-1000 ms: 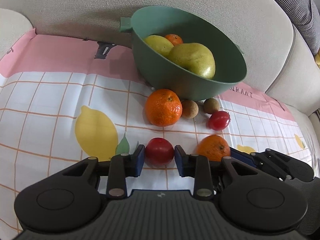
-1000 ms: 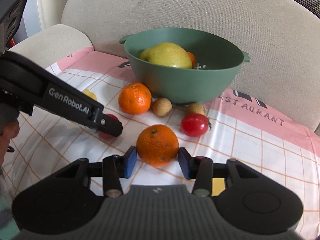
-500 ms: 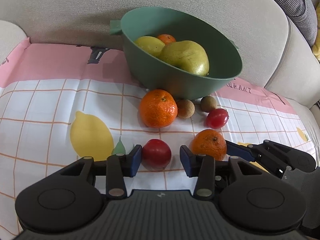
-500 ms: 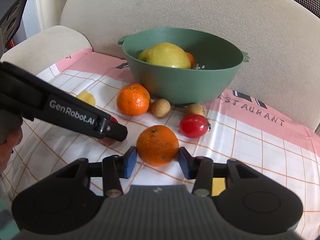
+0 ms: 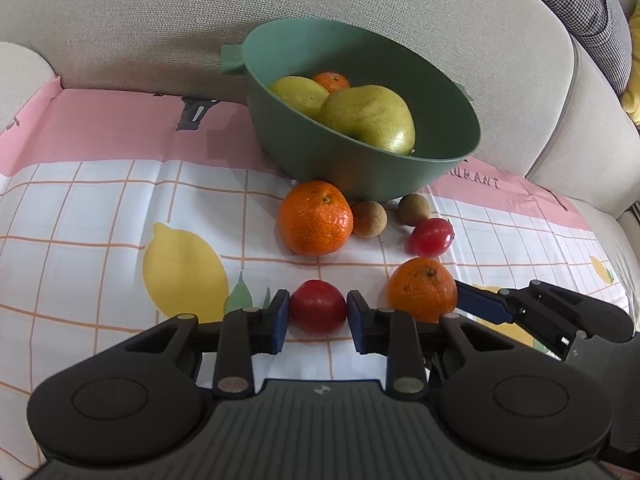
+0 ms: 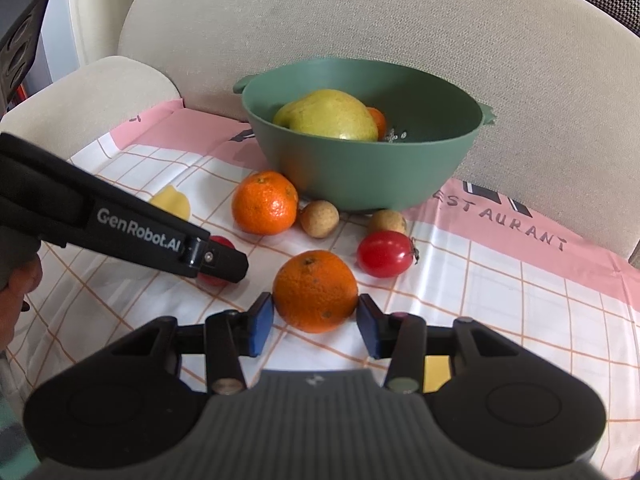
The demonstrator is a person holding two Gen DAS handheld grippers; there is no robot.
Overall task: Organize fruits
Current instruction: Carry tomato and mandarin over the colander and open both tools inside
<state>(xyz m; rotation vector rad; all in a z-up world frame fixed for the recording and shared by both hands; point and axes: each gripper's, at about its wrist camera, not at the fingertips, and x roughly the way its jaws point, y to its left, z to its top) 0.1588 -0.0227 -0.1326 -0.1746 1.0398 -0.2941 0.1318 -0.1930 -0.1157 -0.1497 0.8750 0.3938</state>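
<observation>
Left gripper (image 5: 318, 316): jaws flank the tomato (image 5: 318, 306) on the cloth (image 5: 100, 208), apparently touching.
Right gripper (image 6: 316, 320): jaws closed against the orange (image 6: 315, 290).
Tomato: judged soft, slick; gentle grip at the widest part is advised.
Orange: judged firm, light.
Bowl (image 6: 372, 176): well behind.

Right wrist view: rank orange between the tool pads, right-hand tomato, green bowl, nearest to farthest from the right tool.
1. Orange, between the right tool's pads.
2. Tomato, just beyond, to the right.
3. Green bowl, farthest, against the sofa back.
</observation>
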